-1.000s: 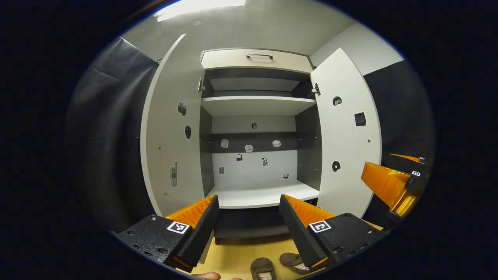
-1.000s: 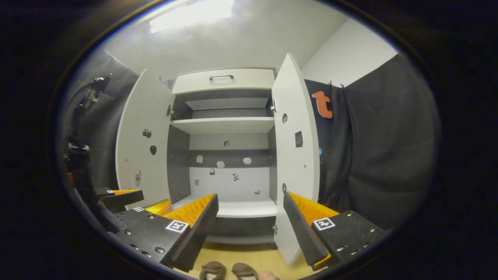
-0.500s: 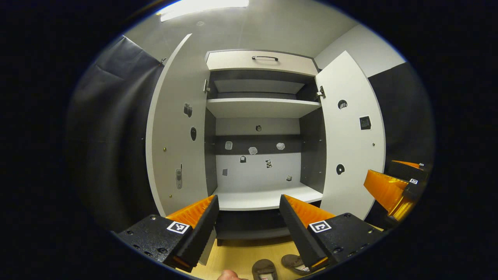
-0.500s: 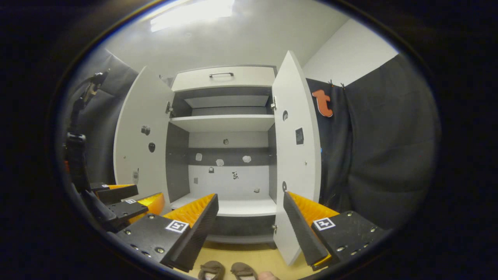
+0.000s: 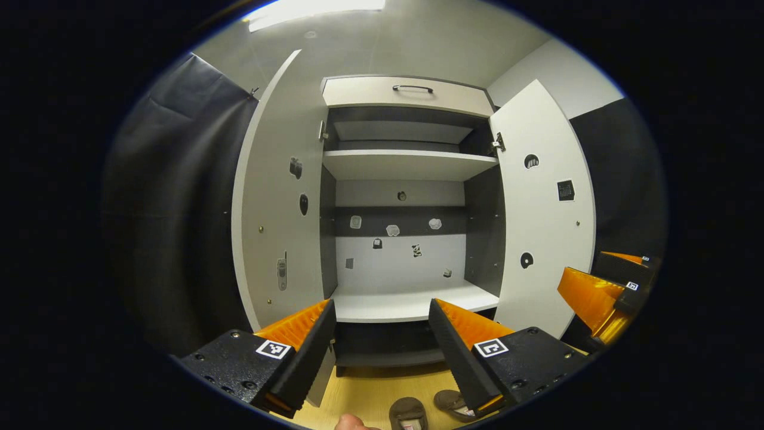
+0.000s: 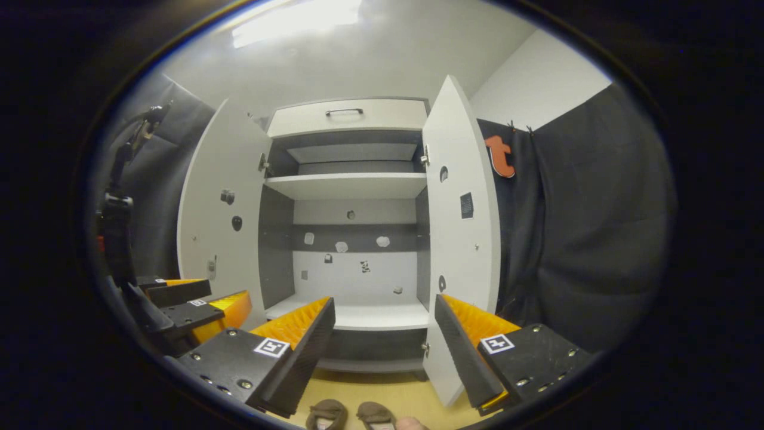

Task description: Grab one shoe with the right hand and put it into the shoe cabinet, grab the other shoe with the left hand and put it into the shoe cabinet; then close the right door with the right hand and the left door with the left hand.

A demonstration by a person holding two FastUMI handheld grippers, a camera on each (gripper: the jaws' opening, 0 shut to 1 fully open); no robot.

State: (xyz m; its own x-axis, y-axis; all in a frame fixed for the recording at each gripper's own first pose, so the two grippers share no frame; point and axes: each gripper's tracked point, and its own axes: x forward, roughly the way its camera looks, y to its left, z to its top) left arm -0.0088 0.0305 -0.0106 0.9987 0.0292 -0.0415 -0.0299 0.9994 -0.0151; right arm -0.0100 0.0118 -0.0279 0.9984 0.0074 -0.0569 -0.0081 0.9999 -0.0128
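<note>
Left gripper [image 5: 380,334] held with fingers spread wide and nothing between them, aimed straight into the open cabinet [image 5: 412,298], both doors [image 5: 271,197] swung out to either side. Right gripper [image 6: 382,334] likewise parted and bare, facing the same cabinet [image 6: 352,313], right door [image 6: 462,239] just beyond its right finger. Two shoes [image 5: 409,413] on the floor [image 5: 364,391] below and just ahead of both grippers, side by side, also seen under the right one [image 6: 327,414].

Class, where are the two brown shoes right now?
The two brown shoes lie side by side on the wooden floor before the open white shoe cabinet, at the right gripper view's bottom edge.
</note>
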